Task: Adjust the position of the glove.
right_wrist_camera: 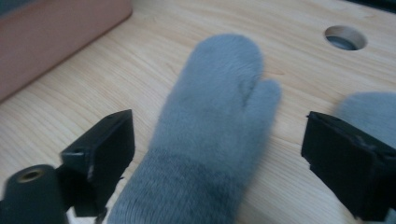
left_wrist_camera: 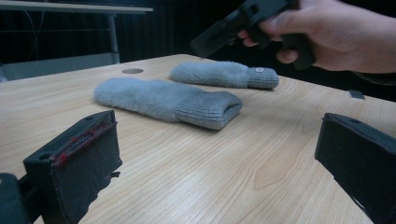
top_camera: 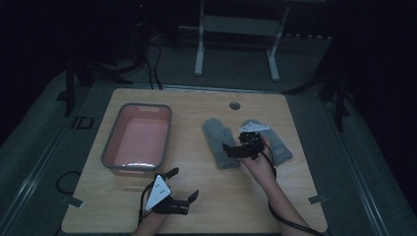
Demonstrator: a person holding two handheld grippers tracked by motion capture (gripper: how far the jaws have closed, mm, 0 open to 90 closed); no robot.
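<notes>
Two grey mittens lie side by side right of the middle of the counter (top_camera: 196, 167). The right claw (right_wrist_camera: 219, 154) hovers with jaws spread wide over the cuff end of the left mitten (top_camera: 220, 142), not pressing it. The right mitten (top_camera: 276, 147) lies just beside, partly under the hand. The left claw (top_camera: 183, 184) rests at the near edge, jaws apart and empty. A pink bin (top_camera: 137, 140) sits left, seemingly empty in the dim light

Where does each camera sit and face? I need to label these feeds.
High view: above the table, looking down; both forearms show.
Left gripper view: rides the left gripper, facing two mittens; the right hand shows.
Right gripper view: rides the right gripper, over one mitten.
All views share the mittens.
</notes>
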